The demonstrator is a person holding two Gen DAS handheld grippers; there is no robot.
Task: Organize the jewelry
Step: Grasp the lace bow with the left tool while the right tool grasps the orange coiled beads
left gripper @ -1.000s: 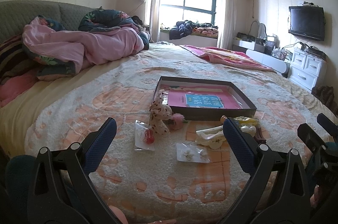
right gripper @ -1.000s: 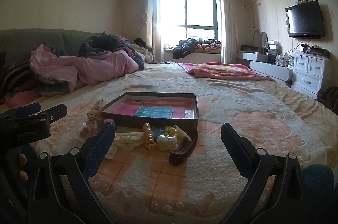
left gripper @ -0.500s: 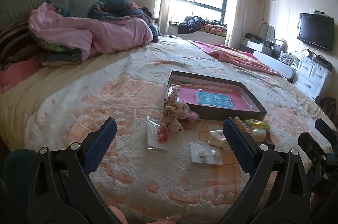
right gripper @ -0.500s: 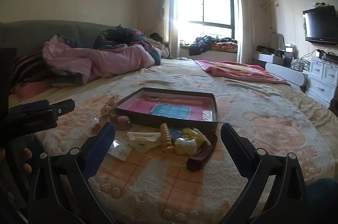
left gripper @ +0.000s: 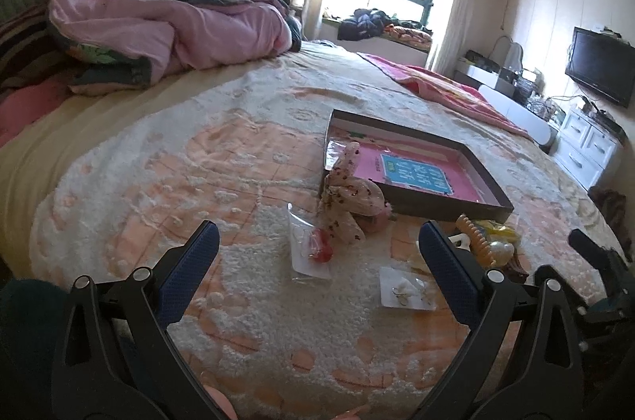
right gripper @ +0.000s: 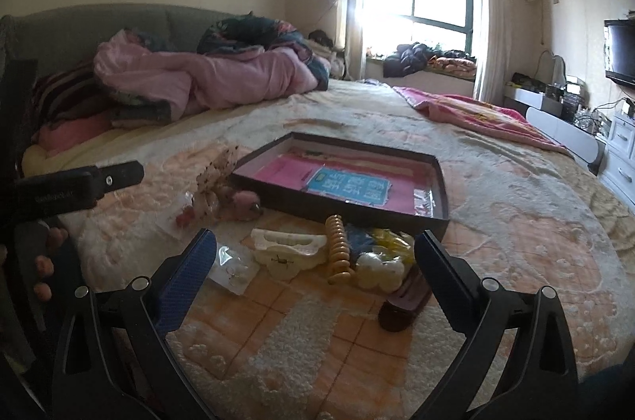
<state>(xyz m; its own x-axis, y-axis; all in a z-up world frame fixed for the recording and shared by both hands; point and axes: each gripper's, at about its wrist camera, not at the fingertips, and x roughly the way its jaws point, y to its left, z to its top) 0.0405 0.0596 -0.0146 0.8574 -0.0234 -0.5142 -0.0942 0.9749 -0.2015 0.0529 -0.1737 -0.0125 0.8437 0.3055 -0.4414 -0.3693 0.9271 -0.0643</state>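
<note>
A shallow dark box (left gripper: 492, 192) with a pink and blue card inside lies on the bed; it also shows in the right wrist view (right gripper: 440, 182). In front of it lie a spotted fabric bow (left gripper: 349, 198), a clear bag with a red piece (left gripper: 311, 249), an earring card (left gripper: 406, 291), a white hair clip (right gripper: 285, 247), an orange claw clip (right gripper: 337, 249), a pearly piece (right gripper: 377, 267) and a dark brown clip (right gripper: 405, 301). My left gripper (left gripper: 317, 267) is open and empty above the bag. My right gripper (right gripper: 315, 271) is open and empty above the clips.
The cream and orange bedspread (left gripper: 178, 190) covers a large bed. A pink quilt (left gripper: 178, 27) is piled at the headboard, a red blanket (left gripper: 444, 91) lies far right. White drawers (left gripper: 587, 146) and a TV (left gripper: 601, 71) stand on the right.
Both grippers have swung left and moved closer to the items, so the box and jewelry have shifted right in both views. Both stay open and empty.
</note>
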